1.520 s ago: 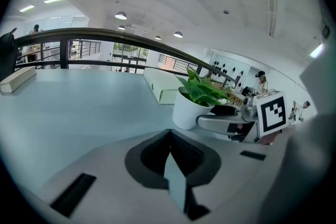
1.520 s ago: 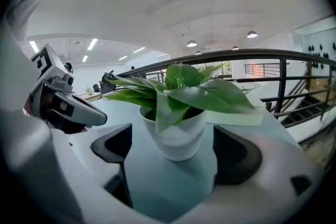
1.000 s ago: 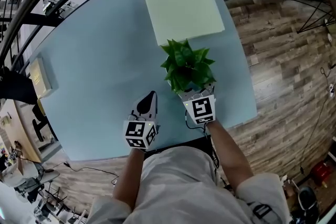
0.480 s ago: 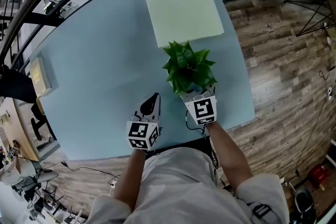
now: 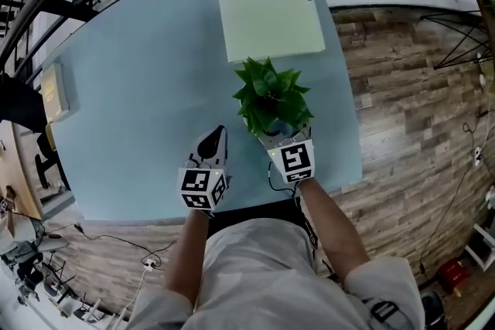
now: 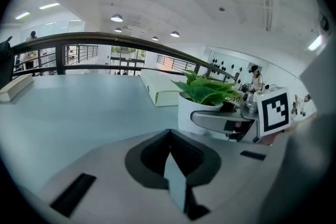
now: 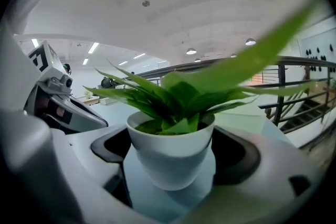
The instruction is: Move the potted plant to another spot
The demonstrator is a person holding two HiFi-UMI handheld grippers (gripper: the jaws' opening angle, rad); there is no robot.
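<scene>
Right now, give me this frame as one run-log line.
right gripper: shut on potted plant | left gripper: shut, empty | plant spot: table, just short of pale green board | lifted: cannot tell

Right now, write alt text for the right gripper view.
A potted plant, green leaves in a white pot, stands on the table between the right gripper's jaws, which meet its rim. The left gripper is at left.

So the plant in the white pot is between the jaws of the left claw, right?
Wrong claw: the plant in the white pot sits between the jaws of the right claw, as the right gripper view shows. The left claw is shut, with nothing in it.
</scene>
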